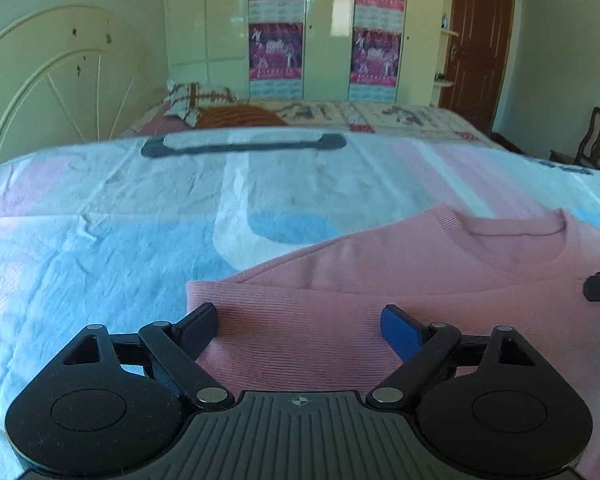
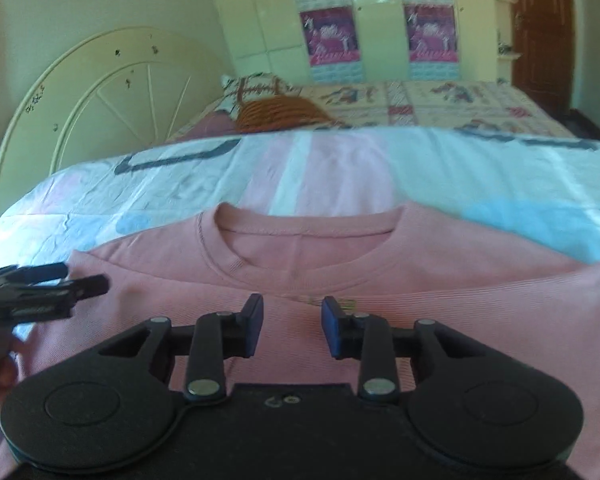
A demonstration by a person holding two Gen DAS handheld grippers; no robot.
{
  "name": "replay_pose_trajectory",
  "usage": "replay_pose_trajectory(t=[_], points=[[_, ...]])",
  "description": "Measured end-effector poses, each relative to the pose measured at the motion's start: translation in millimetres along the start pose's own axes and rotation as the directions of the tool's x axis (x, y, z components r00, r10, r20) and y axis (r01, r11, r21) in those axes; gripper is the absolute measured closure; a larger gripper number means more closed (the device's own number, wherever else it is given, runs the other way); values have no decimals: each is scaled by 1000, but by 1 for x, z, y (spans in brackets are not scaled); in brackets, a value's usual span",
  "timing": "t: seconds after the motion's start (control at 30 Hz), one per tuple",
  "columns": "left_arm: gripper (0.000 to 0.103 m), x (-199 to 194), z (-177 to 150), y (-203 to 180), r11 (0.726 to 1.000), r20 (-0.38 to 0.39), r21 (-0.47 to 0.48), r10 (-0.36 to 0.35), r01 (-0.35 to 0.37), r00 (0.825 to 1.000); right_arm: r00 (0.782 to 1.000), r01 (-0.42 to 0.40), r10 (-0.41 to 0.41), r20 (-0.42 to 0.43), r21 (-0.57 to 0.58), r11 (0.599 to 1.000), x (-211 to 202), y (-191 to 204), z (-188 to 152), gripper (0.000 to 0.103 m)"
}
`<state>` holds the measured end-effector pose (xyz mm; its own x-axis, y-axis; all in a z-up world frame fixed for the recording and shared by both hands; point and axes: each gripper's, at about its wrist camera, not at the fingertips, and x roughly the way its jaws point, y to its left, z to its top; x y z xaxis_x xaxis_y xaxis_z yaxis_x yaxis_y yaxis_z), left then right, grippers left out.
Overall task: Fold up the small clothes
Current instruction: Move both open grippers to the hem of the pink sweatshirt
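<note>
A pink top [image 2: 300, 276] lies flat on the bed, in front of and under both tongs. It has a round neck at the far end. Its cloth has thin ribs. The sides look folded in, so the edges are straight. The left tongs [image 1: 298, 326] hang over its left edge. The right tongs [image 2: 292, 326] hang over its middle, just below the neck.

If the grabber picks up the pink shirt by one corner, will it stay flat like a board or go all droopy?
Probably droopy. The pink shirt is soft ribbed knit that lies limp and already folded over itself on the bedsheet, so the rest would likely hang and unfold. It looks light, and pushing it would probably bunch it up rather than slide it.
</note>
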<state>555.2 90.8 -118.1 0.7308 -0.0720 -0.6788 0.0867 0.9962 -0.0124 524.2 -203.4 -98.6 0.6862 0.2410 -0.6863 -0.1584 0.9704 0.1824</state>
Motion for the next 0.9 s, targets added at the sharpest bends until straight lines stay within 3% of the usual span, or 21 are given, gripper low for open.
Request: replay_pose_trajectory(t=[0.07,0.13,0.17,0.27,0.37,0.47,0.53,0.57,0.63,0.7,0.9], points=[[10,2,1,8,999,9,-29,-28,28,1000,996,77,-78,-43,-21,997,15,-1,-5,74],[10,-12,3,3,1000,15,-20,6,-5,1000,993,112,-111,-32,20,994,11,-4,-5,76],[10,-24,0,-1,1000,50,-16,-9,10,999,993,117,-117,-19,29,993,4,0,-5,70],[10,-52,-20,-28,993,102,15,-118,117,988,1000,11,-10,17,-36,999,-10,25,-15,69],[10,-56,-41,-53,988,65,71,-144,139,987,998,-55,54,-20,-56,997,-5,41,-26,71],[10,-61,-57,-38,994,44,11,-112,112,993,1000,-4,4,-8,-25,1000,-15,25,-32,76],[10,-70,-64,-20,993,50,-46,-102,104,994,993,117,-117,15,33,993,-32,1,-36,77],[11,-73,-66,-15,992,46,-50,-115,118,992,991,128,-129,17,69,989,-40,-16,-39,92],[11,-81,-64,-15,993,43,-45,-105,107,994,993,114,-117,11,131,985,-53,-35,-43,91],[11,-92,-63,-21,992,56,-47,-116,119,992,989,144,-148,28,100,985,-68,-31,-46,74],[10,-108,-77,-33,997,16,-41,-67,68,998,987,155,-158,29,81,985,-90,-18,-67,75]])
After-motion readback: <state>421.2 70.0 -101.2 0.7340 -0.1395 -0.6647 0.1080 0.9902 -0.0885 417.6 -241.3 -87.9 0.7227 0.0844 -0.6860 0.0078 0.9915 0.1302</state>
